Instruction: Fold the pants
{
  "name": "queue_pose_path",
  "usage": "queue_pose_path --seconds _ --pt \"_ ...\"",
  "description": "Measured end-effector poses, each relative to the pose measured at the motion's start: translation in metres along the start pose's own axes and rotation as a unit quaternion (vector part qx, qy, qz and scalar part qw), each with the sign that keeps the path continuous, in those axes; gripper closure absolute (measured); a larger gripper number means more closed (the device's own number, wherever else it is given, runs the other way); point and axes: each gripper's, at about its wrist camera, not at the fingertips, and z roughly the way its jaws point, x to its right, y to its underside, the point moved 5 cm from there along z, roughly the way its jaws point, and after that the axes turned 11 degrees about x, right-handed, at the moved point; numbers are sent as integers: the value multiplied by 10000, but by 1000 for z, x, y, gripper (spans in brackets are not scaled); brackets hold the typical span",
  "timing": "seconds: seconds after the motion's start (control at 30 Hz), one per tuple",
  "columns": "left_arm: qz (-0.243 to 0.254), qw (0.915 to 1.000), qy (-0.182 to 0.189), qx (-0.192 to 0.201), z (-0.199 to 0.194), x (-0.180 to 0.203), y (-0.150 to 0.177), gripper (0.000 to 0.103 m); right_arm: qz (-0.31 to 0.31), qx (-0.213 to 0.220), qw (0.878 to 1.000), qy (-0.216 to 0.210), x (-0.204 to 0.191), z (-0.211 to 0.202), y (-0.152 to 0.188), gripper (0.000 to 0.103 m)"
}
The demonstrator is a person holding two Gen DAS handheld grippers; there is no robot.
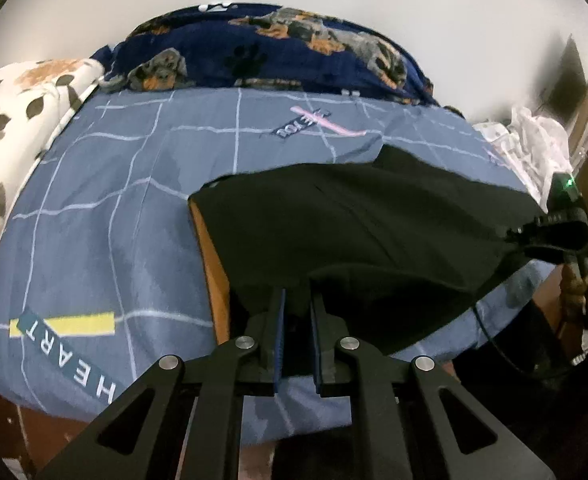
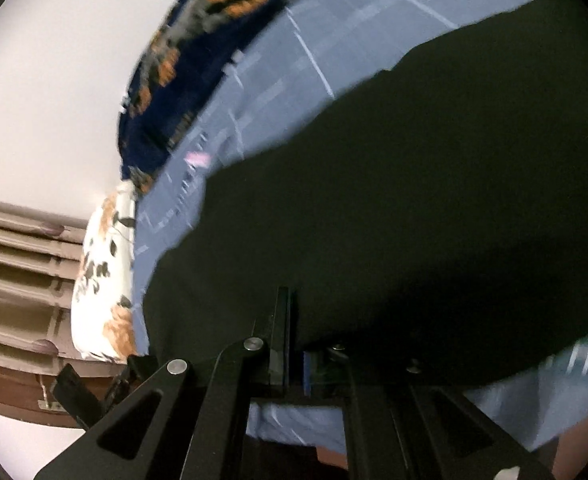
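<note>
Black pants [image 1: 354, 220] hang lifted over a blue checked bed sheet [image 1: 114, 200]. My left gripper [image 1: 298, 296] is shut on a fold of the pants' near edge, with black cloth between its blue pads. At the right, my right gripper [image 1: 512, 234] is shut on the pants' right end, with a hand [image 1: 582, 276] on its handle. In the blurred right wrist view the pants [image 2: 414, 200] fill most of the picture. There my right gripper [image 2: 294, 320] is shut on the cloth, which hides one finger. An orange-brown strip [image 1: 210, 256] shows under the pants' left edge.
A navy blanket with dog prints [image 1: 274, 52] lies bunched along the bed's far side by a white wall. A white pillow with brown and grey spots [image 1: 22, 100] sits at the left. Crumpled white plastic [image 1: 534, 140] lies at the far right. The sheet's near edge [image 1: 174, 412] drops off.
</note>
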Motion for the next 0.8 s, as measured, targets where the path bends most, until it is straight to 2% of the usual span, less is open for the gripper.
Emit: queue_pose_path --seconds 0.17,0.23,0.3,0.37,0.47,0.57,0.63,0.7,0.73,0.77,0.8 --pt "116 9998 -92 -125 8 -4 16 89 97 -45 9999 -24 14 6 10 98" --pt "198 9996 -155 -108 7 -5 19 84 44 -52 10000 -17 14 8 12 98" --pt "303 9991 -292 -103 6 -8 22 73 109 -103 9999 -84 15 9 14 98" --pt "291 9979 -568 -67 2 -17 23 46 173 -125 9997 -143 16 9 15 97" --pt "166 9964 -826 67 -9 -29 22 35 221 -158 9994 -223 16 10 16 96" --pt "264 9907 -1304 277 -25 -39 15 35 229 -208 9991 -284 15 12 19 95" --pt "321 9811 -1844 491 -39 -50 5 32 222 -222 9991 -297 15 13 20 95" --pt "215 9754 -2097 645 -49 -62 -3 31 208 -212 9991 -313 16 12 21 95" --pt "89 9731 -2194 696 -54 -67 -8 31 217 -209 9990 -332 16 13 21 95" --pt "-87 9748 -2099 746 -58 -68 -14 31 236 -207 9989 -359 17 13 21 95" --pt "-233 9800 -1811 793 -59 -63 -20 31 262 -199 9987 -388 18 13 22 95"
